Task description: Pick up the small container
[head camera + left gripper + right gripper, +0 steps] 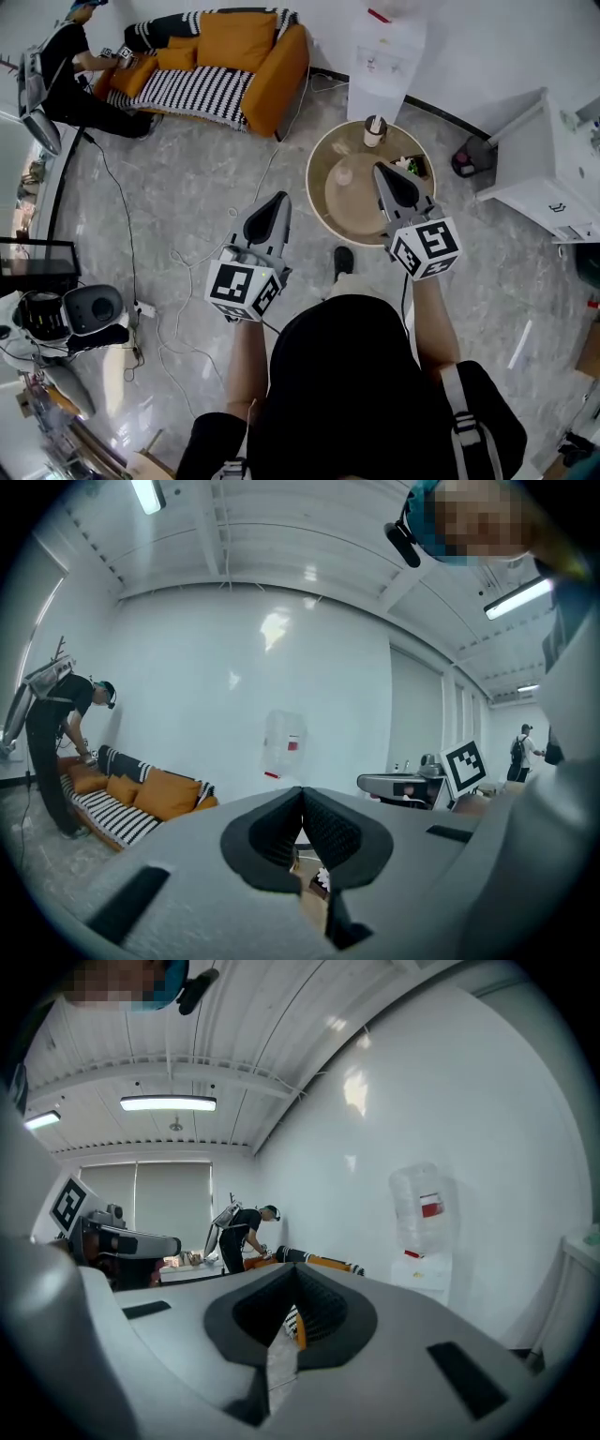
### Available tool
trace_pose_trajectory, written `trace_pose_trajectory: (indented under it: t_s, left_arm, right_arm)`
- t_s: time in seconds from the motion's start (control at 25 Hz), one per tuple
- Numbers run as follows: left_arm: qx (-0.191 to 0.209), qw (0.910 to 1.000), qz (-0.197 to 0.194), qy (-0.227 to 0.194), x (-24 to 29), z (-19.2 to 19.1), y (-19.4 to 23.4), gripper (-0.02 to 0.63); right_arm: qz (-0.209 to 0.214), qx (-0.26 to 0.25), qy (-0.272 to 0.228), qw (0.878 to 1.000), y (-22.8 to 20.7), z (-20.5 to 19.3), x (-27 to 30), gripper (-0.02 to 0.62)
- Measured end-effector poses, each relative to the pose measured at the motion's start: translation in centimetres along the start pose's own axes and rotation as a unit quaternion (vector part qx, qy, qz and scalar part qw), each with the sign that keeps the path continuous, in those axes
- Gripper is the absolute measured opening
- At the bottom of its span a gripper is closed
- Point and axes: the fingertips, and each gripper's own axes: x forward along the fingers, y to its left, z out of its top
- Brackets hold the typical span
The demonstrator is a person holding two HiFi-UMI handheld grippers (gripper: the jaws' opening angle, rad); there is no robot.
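Observation:
A round tan table (328,202) stands in front of me in the head view. On it sit a small pale container (343,174), a taller cup with a dark lid (375,130) at the far rim, and a small dark box with greenery (412,166). My right gripper (379,167) is shut and empty, held over the table just right of the small container. My left gripper (281,197) is shut and empty too, above the floor left of the table. Both gripper views point up at the walls, with the jaws of the left gripper (302,791) and right gripper (296,1266) meeting at their tips.
An orange sofa (272,75) with a striped blanket stands at the back, and a person (70,84) bends beside it. A water dispenser (386,47) is behind the table, a white cabinet (553,159) to the right. Cables (127,225) and equipment (80,314) lie on the floor at left.

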Motion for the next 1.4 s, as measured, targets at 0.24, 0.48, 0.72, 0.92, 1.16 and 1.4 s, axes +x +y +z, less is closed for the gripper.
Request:
trace_pose_trajectory:
  t_s: [0.24,0.48,0.72,0.92,1.16,1.4]
  left_arm:
    - [-0.009,0.9999,0.001,0.008,5.2,-0.4,0.7,0.018]
    - [-0.027,0.9993,0.002,0.028,7.8,-2.4,0.8,0.018]
    - [-0.031,0.9987,-0.001,0.04,8.8,-3.4,2.3,0.018]
    - [-0.045,0.997,-0.014,0.062,10.3,-5.7,4.2,0.018]
    - [-0.061,0.9932,-0.042,0.09,13.0,-9.2,5.5,0.018]
    - [-0.075,0.9866,-0.066,0.129,15.5,-13.2,6.6,0.018]
  right_arm:
    - [0.01,0.001,0.015,1.0,-4.5,0.0,3.7,0.003]
    - [0.02,0.003,0.037,0.999,-6.5,-1.6,6.2,0.003]
    - [0.014,0.017,0.072,0.997,-7.2,-5.2,8.1,0.003]
    - [-0.004,0.019,0.101,0.995,-7.3,-8.8,9.6,0.003]
    - [-0.03,0.031,0.15,0.988,-7.8,-14.2,10.2,0.003]
    - [-0.047,0.053,0.189,0.979,-7.9,-19.2,11.2,0.003]
